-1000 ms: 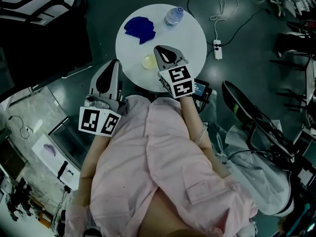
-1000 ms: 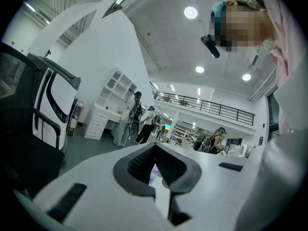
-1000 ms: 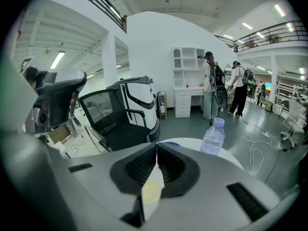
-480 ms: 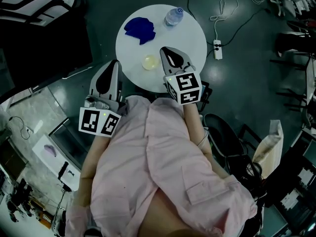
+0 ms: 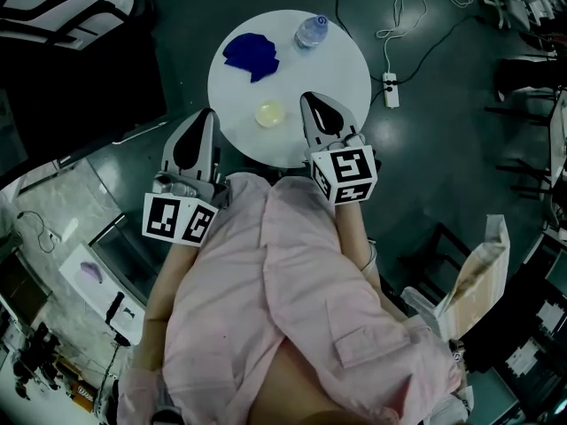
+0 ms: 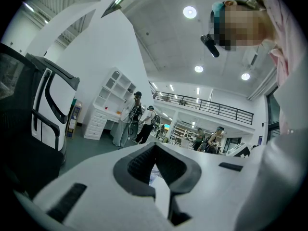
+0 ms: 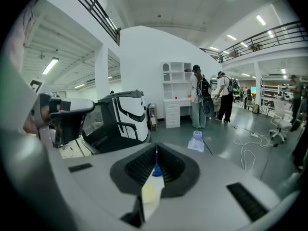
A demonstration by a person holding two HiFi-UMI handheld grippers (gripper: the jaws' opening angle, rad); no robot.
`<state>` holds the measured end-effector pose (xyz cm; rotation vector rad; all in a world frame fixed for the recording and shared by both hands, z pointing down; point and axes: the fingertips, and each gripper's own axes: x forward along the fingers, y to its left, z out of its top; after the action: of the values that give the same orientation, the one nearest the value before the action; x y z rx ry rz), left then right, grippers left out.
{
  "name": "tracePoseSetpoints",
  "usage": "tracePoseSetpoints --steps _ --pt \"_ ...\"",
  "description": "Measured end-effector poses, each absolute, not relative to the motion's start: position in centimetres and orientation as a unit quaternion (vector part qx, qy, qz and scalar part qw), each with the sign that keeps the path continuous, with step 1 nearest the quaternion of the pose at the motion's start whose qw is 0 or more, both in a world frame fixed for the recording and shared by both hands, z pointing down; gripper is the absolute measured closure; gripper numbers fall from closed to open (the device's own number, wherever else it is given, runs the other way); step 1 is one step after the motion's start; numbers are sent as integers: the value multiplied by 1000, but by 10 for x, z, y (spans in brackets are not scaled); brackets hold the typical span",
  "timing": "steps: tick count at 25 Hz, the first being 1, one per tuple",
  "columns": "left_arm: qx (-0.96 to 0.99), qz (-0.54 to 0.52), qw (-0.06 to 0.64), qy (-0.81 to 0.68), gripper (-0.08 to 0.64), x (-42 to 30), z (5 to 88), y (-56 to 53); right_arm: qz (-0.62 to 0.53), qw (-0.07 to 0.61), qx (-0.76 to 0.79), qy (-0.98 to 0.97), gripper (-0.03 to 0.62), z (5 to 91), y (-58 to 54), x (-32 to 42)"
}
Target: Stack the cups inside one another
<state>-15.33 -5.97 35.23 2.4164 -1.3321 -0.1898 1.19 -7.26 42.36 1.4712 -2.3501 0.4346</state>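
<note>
Cup [image 5: 269, 113]: on table [image 5: 345, 69] | right tool [image 5: 312, 103]: jaws together, empty

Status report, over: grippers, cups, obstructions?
Left gripper shut, empty, beside table; right gripper shut, empty, above it. Yellowish cup alone, unstacked. Bottle, blue item farther back, nothing blocking.

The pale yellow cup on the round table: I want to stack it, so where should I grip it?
Probably the rim wall on the side facing the right gripper, which is shut and must open first. The pale yellow cup looks upright, mouth up, standing apart from other things on the table, so come from above, one jaw inside, one outside.
</note>
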Motion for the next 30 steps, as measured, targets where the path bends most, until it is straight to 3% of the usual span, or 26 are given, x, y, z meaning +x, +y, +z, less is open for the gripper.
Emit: tracePoseSetpoints --steps 19,30 --pt "863 -66 178 -468 551 -152 349 -51 133 130 562 -806 560 389 -27 44" --pt "875 -58 173 -449 551 -147 356 -39 126 150 561 -804 560 403 -9 34"
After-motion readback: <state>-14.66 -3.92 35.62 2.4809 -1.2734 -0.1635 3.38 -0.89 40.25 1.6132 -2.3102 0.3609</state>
